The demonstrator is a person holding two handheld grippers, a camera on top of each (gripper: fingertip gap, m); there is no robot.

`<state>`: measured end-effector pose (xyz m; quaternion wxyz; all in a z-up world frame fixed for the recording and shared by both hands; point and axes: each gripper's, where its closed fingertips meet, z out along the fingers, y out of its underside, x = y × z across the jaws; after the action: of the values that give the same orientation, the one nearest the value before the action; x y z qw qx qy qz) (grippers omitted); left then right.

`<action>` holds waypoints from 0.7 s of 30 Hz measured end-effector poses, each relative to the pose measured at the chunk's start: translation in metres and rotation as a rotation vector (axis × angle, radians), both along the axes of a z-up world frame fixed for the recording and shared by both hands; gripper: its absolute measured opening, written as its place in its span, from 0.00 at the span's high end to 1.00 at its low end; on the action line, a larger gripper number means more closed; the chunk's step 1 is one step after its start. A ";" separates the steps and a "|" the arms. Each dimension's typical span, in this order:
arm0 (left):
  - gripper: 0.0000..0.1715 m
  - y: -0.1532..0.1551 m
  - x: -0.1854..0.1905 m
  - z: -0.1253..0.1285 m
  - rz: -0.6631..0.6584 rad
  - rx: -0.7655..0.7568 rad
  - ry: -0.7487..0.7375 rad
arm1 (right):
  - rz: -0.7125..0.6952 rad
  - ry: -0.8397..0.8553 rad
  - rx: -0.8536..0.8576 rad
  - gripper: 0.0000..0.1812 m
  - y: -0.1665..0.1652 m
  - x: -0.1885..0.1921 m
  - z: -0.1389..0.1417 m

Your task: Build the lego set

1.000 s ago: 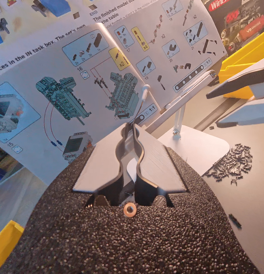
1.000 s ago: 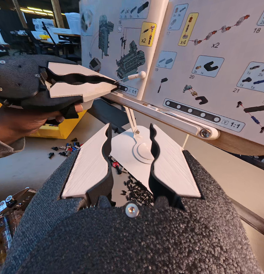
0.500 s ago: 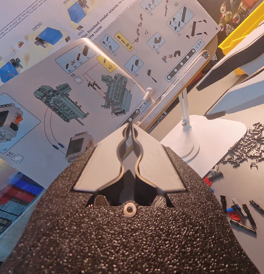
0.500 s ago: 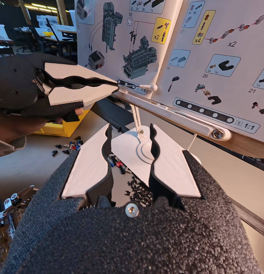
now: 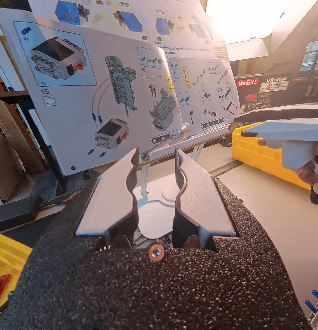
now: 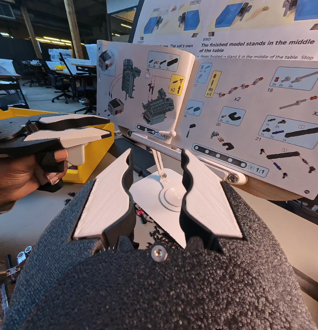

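Note:
An open instruction booklet (image 5: 101, 92) stands on a white book stand (image 5: 154, 223) and also shows in the right wrist view (image 6: 244, 107). A wire page clip with a white tip (image 5: 185, 127) lies across the bottom of the left page, also in the right wrist view (image 6: 169, 133). My left gripper (image 5: 156, 153) is open and empty, just short of the stand's ledge; it appears at the left of the right wrist view (image 6: 109, 128). My right gripper (image 6: 156, 153) is open and empty over the stand's base (image 6: 149, 192), and shows at the right of the left wrist view (image 5: 238, 126).
A yellow bin (image 5: 261, 153) sits right of the stand, another (image 6: 94, 160) left of it. Small black pieces (image 6: 161, 237) lie by the base. A black set box (image 5: 261, 92) stands behind. Metal parts (image 6: 11, 264) lie at the lower left.
My left gripper was shut on the wire page clip; it has opened, let the clip go and drawn back. The clip now rests on the page. The right gripper stayed open.

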<state>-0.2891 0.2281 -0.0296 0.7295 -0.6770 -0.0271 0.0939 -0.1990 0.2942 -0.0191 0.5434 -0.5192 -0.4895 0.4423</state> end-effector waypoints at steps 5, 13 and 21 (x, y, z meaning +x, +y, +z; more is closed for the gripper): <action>0.74 -0.018 0.002 -0.006 -0.002 -0.015 -0.007 | 0.005 0.018 0.012 0.71 -0.004 0.003 0.009; 0.74 -0.025 0.000 -0.017 0.004 -0.036 -0.002 | 0.018 0.008 0.028 0.71 -0.013 0.001 0.009; 0.74 -0.021 -0.002 -0.023 -0.007 -0.046 -0.010 | 0.035 -0.035 0.020 0.71 -0.019 -0.006 -0.008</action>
<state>-0.2915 0.2073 -0.0521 0.7140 -0.6940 -0.0264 0.0886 -0.2052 0.2754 -0.0269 0.5320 -0.5127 -0.5125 0.4375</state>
